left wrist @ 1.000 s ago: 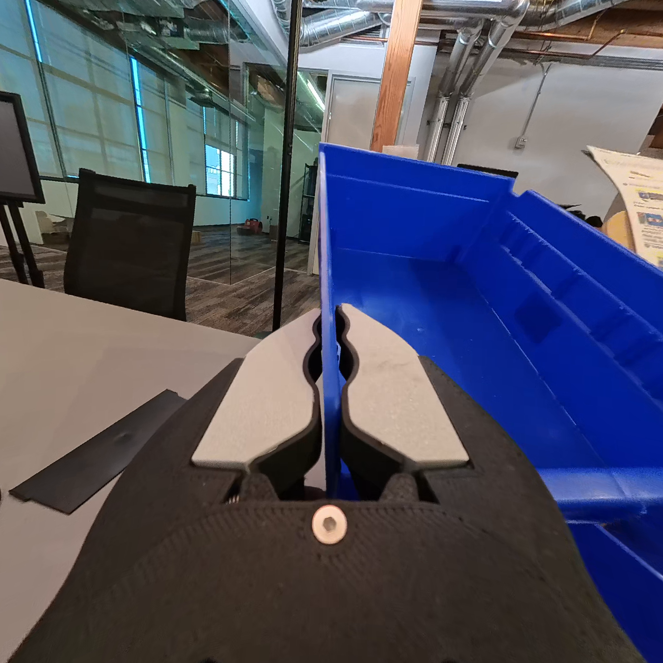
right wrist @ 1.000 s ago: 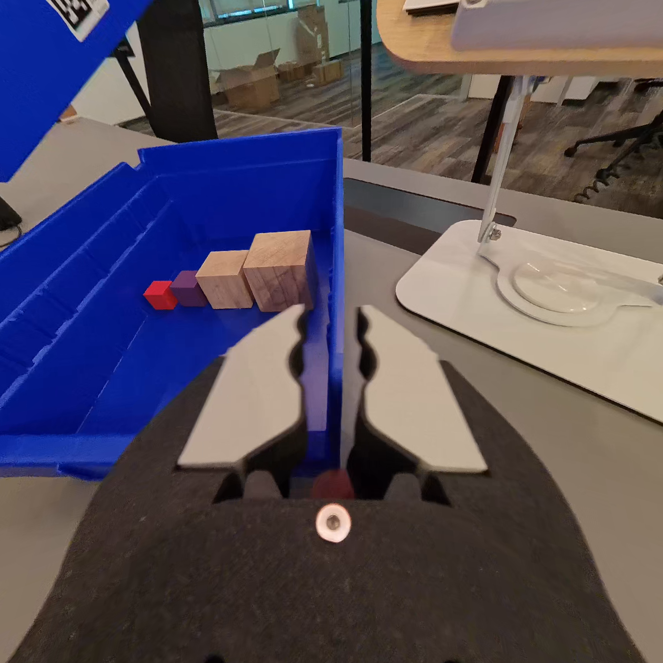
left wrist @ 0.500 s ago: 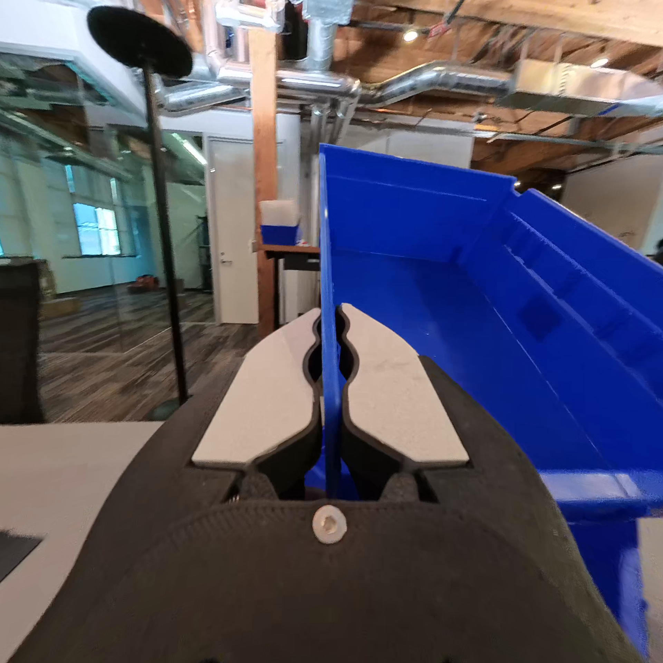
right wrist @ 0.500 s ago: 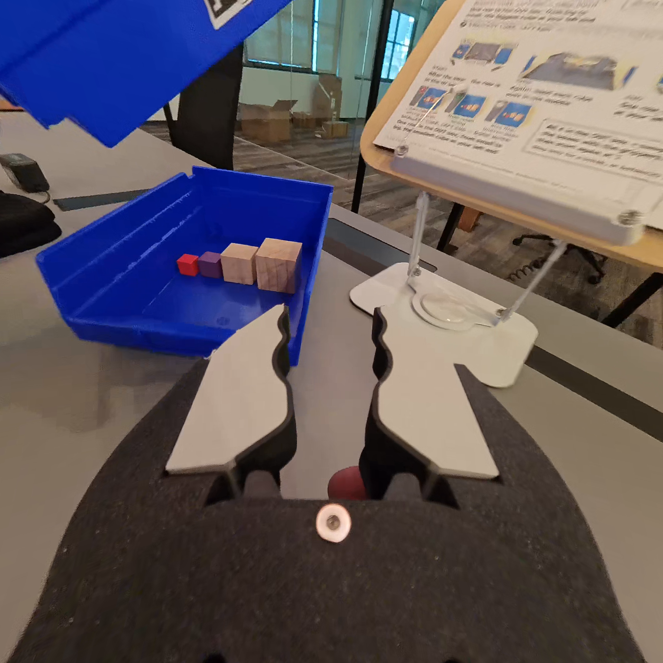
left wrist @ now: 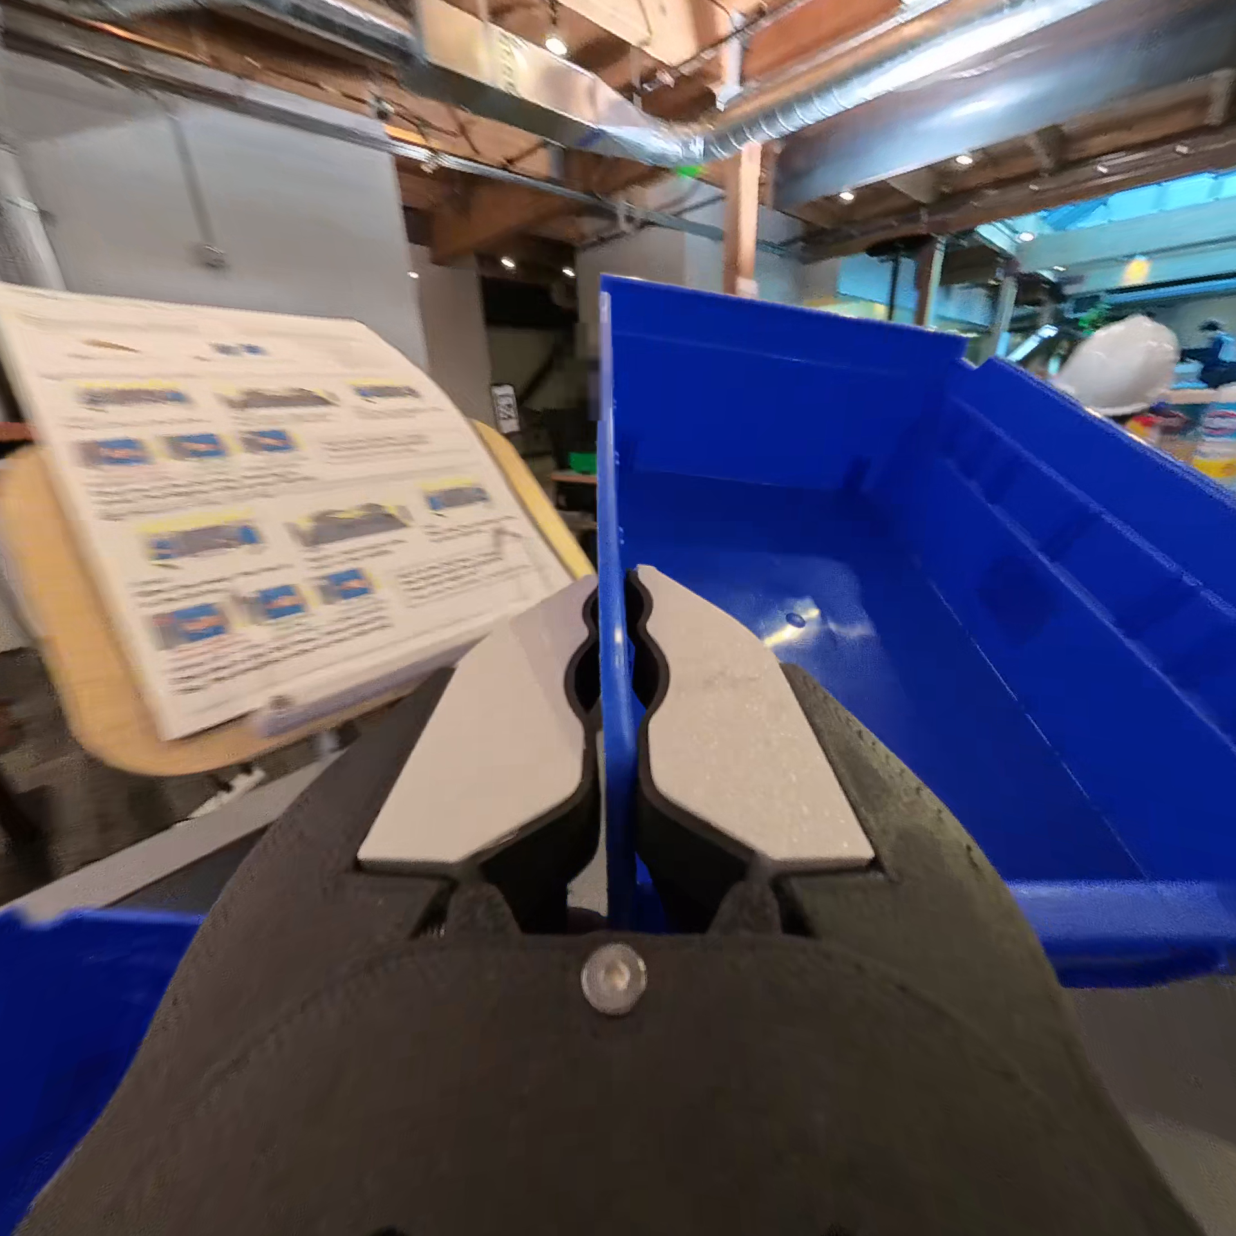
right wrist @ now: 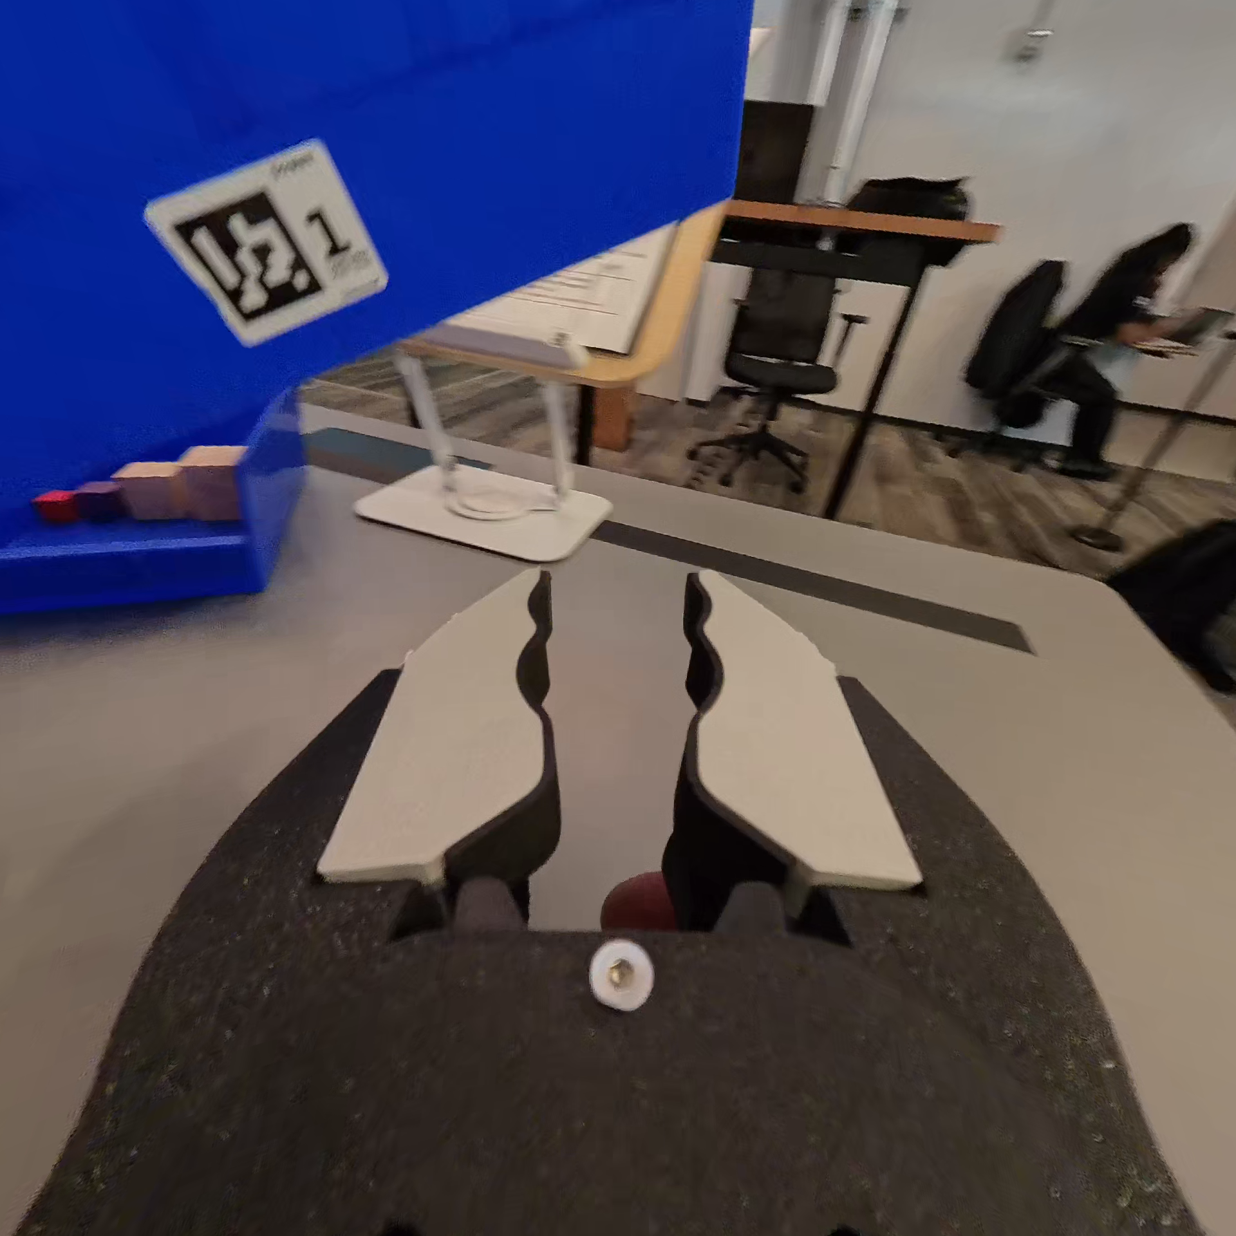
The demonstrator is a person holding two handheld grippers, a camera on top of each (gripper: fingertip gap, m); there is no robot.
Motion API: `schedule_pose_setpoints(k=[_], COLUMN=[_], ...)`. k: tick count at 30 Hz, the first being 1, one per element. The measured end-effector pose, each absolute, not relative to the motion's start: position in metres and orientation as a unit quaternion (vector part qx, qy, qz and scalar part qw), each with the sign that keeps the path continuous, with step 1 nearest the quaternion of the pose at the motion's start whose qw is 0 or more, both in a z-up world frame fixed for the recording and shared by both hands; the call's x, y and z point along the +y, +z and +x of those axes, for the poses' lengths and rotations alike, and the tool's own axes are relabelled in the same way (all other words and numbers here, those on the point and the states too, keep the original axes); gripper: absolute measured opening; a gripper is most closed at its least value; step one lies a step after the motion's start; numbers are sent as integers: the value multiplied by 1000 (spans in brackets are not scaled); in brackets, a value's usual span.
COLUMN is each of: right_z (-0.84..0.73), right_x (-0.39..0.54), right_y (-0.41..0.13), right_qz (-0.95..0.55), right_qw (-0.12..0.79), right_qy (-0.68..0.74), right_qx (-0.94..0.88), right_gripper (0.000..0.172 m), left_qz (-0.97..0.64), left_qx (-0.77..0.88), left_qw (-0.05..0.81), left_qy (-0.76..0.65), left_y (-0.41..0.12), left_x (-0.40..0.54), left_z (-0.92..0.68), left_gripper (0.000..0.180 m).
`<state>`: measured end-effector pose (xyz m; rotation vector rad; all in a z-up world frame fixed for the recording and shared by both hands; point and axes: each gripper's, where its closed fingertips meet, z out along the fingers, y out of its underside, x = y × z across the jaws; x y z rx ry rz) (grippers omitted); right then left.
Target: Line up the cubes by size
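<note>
Four cubes (right wrist: 144, 491) sit sorted in the bin (right wrist: 134, 562) at middle left. Left gripper (left wrist: 614, 588) pinches a raised empty bin's wall (left wrist: 612, 468); right gripper (right wrist: 619, 588) hangs apart, empty. I'd lower that raised bin slowly, clear of the row.

My left gripper (left wrist: 612, 582) points forward and somewhat upward, raised clear of the desk (right wrist: 200, 736). Its jaws are closed on the thin side wall of a blue bin (left wrist: 869, 602); both grey fingers (left wrist: 729, 736) press against that wall, one on each face, with the wall running down the centre line to the jaw root. My right gripper (right wrist: 619, 582) is level and low over the desk, aimed forward. Its jaws stand apart with bare desk surface showing between the fingers (right wrist: 455, 736); nothing is in its grasp.
</note>
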<state>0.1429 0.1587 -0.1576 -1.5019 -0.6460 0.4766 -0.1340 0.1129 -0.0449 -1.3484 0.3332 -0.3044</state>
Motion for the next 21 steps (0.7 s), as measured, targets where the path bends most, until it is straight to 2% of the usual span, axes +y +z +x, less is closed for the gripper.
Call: schedule_pose_setpoints(k=[10, 17, 21], right_z=[264, 264, 244], right_x=[176, 164, 156], right_y=[-194, -209, -212], right_qz=[-736, -744, -735], right_qw=[647, 633, 634], right_qy=[141, 163, 181], right_qx=[-143, -138, -155], right_gripper=[40, 43, 55], left_qz=[-685, -715, -724], left_qx=[195, 160, 156], left_qw=[677, 655, 648], left_qy=[-185, -188, -179], left_y=[-139, -187, -201], left_x=[185, 219, 230], left_z=[-9, 2, 5], left_gripper=[4, 4, 4])
